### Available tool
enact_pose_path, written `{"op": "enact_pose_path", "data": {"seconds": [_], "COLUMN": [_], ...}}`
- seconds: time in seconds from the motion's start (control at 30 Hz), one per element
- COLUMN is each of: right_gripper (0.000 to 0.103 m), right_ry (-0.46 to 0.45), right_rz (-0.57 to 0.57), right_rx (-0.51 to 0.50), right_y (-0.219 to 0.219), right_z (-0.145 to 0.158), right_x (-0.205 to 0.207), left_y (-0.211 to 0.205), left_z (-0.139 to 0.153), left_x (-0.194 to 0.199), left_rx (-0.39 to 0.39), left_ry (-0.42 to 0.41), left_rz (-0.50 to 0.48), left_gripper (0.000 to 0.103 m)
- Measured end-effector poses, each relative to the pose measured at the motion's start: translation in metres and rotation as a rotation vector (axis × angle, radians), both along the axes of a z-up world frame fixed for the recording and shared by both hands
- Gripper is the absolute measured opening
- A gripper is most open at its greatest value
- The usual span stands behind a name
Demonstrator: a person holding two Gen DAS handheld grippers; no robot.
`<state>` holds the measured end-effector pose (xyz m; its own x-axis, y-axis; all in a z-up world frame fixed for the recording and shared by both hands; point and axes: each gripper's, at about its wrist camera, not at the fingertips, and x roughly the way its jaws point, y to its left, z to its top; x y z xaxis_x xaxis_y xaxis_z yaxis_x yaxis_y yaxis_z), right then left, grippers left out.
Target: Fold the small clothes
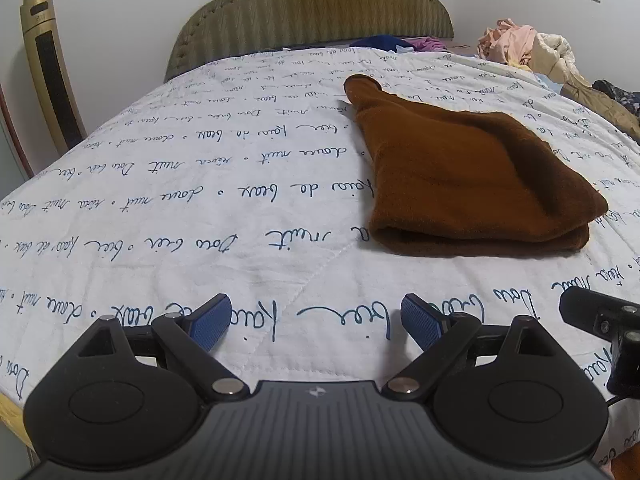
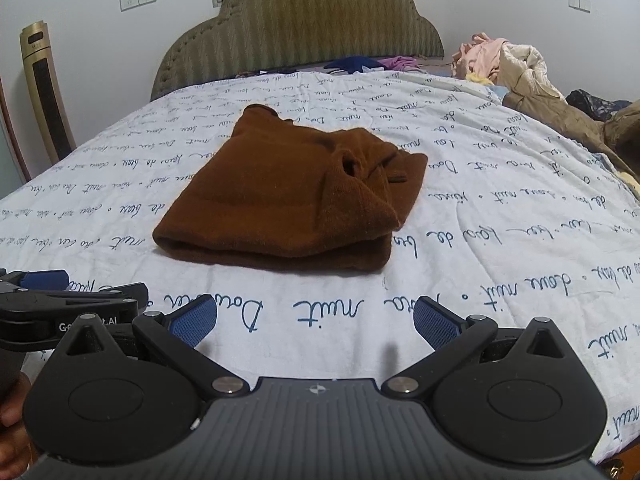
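We see even, rather dim indoor light from above, with a cool cast on the white quilt (image 1: pixel 240 184). The brown garment (image 2: pixel 280 200) throws a soft, narrow shadow along its near edge. No glare shows. Both views are sharp at centre; fisheye bending curves the bed and walls, and the corners go dark. The wall (image 2: pixel 500 0) looks slightly grainy.

The bed quilt (image 1: pixel 200 184) is viewed obliquely downward from its near edge by both wrist cameras, the brown garment (image 1: pixel 460 176) (image 2: pixel 288 196) being shared.
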<state>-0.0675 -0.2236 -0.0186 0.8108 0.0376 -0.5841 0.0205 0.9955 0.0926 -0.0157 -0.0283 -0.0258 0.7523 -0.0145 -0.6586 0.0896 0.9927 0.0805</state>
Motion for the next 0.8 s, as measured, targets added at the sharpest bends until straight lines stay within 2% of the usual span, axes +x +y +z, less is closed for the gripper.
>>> {"op": "enact_pose_path", "data": {"seconds": [0.8], "right_gripper": [0.103], "right_ry": [0.006], "right_rz": [0.005], "right_rx": [-0.033], "right_y": [0.0006], "right_z": [-0.0055], "right_x": [0.0031], "left_y": [0.0001], "left_z": [0.0022], "left_x": [0.0005], "left_rx": [0.02], "left_ry": [0.003], "left_rz": [0.009], "left_gripper": [0.092]}}
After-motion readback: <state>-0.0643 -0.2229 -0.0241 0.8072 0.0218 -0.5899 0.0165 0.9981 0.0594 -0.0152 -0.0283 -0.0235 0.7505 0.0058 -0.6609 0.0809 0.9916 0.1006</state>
